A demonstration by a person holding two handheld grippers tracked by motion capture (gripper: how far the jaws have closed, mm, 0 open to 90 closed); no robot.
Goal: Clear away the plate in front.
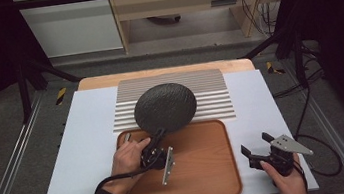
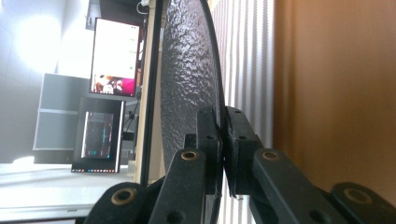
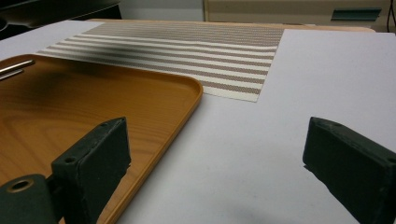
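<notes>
A dark, rough-textured round plate (image 1: 165, 108) sits over the striped placemat (image 1: 208, 84) and the far rim of the wooden tray (image 1: 204, 163). My left gripper (image 1: 158, 133) is shut on the plate's near rim, and a hand holds it over the tray. In the left gripper view the plate (image 2: 187, 70) appears edge-on, pinched between the jaws of the left gripper (image 2: 222, 121). My right gripper (image 1: 255, 143) stands open on the white table just right of the tray. Nothing lies between the jaws of the right gripper (image 3: 217, 140), which face the placemat (image 3: 187, 46) beside the tray (image 3: 70, 107).
The white table top (image 1: 89, 138) has bare room left and right of the tray. Thin metal utensil ends (image 3: 14, 67) lie at the tray's far left corner. Dark frame rails and cables run along the table's sides.
</notes>
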